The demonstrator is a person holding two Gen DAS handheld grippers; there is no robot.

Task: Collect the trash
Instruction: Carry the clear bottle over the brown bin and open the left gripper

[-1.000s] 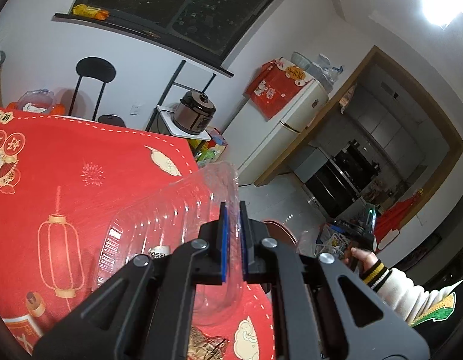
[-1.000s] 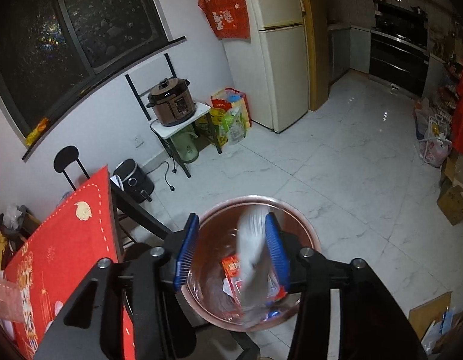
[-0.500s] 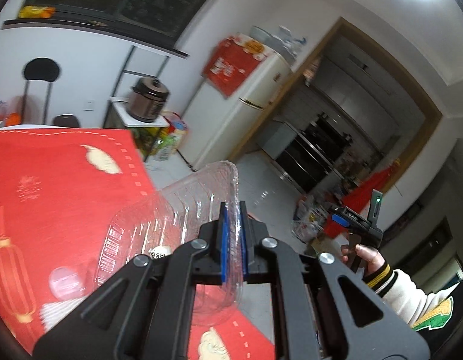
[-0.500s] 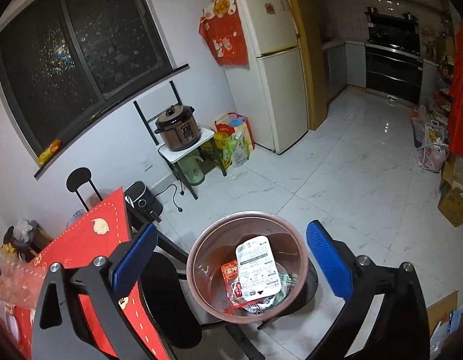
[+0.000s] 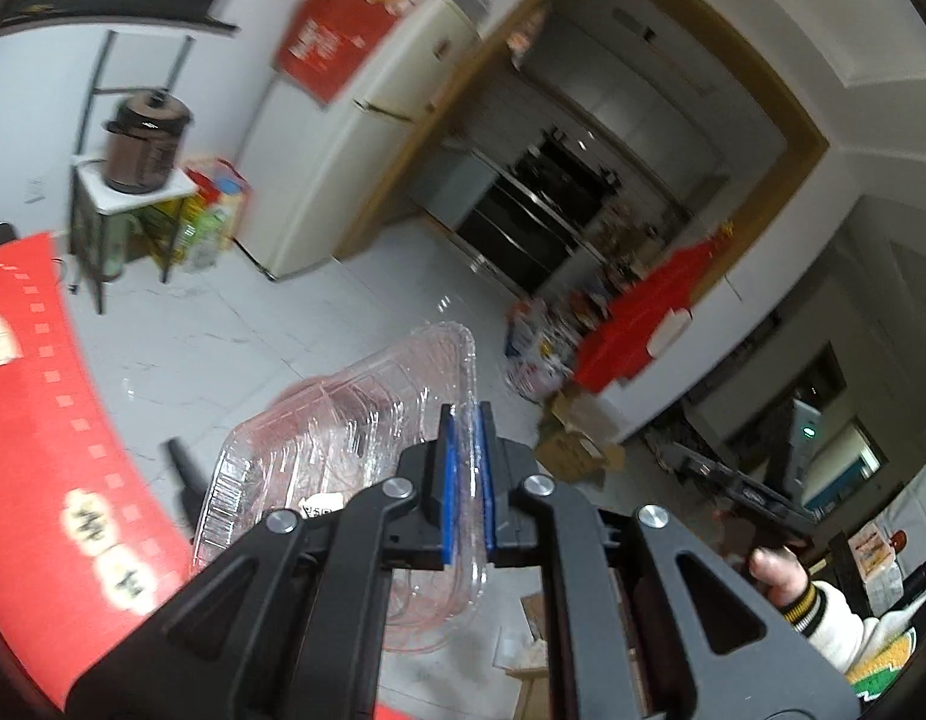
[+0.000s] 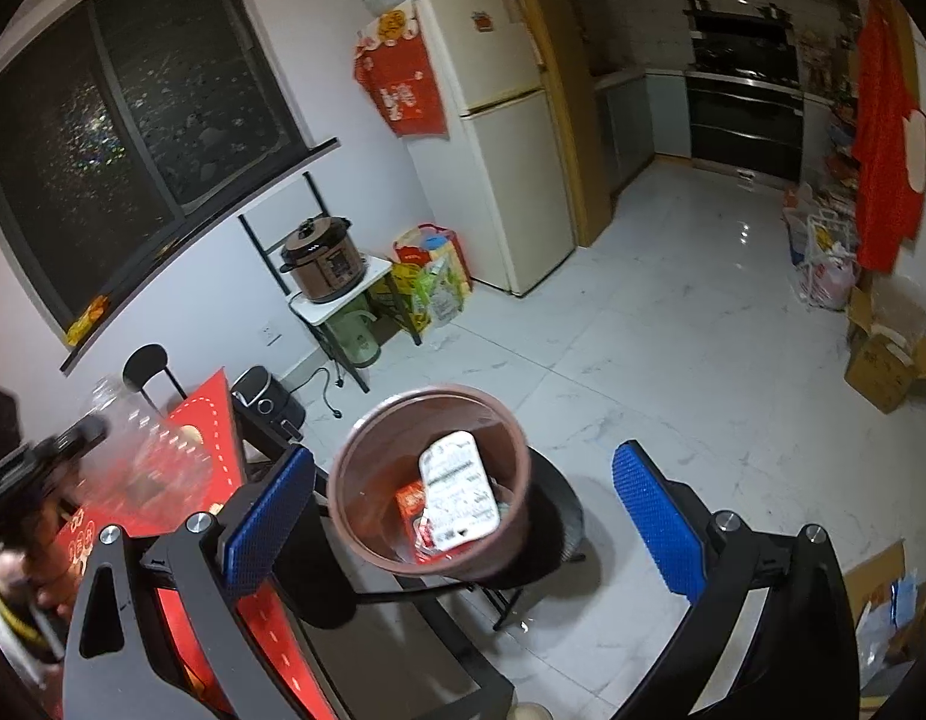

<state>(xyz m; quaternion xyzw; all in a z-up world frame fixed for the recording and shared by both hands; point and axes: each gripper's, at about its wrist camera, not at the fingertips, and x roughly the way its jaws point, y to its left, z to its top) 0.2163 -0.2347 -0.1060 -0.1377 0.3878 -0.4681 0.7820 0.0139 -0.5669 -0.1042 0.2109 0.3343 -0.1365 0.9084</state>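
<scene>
My left gripper [image 5: 466, 483] is shut on the rim of a clear plastic clamshell tray [image 5: 336, 456] and holds it in the air past the edge of the red tablecloth [image 5: 36, 450]. The tray and left gripper also show blurred at the left of the right wrist view [image 6: 126, 450]. My right gripper [image 6: 463, 516] is wide open and empty above a brown trash bin [image 6: 429, 486] that stands on a black chair [image 6: 553, 546]. A white packet [image 6: 459, 492] and a red wrapper [image 6: 411, 507] lie inside the bin.
A fridge [image 6: 499, 138] stands against the far wall, with a rice cooker [image 6: 324, 258] on a small rack beside it. Cardboard boxes [image 6: 889, 348] and bags sit at the right on the white tiled floor [image 6: 673, 324]. The table's red cloth [image 6: 204, 438] is at the left.
My left gripper has swung right with the clear tray, away from the table toward the open floor. My right gripper let the white packet drop into the bin, opened wide and rose.
</scene>
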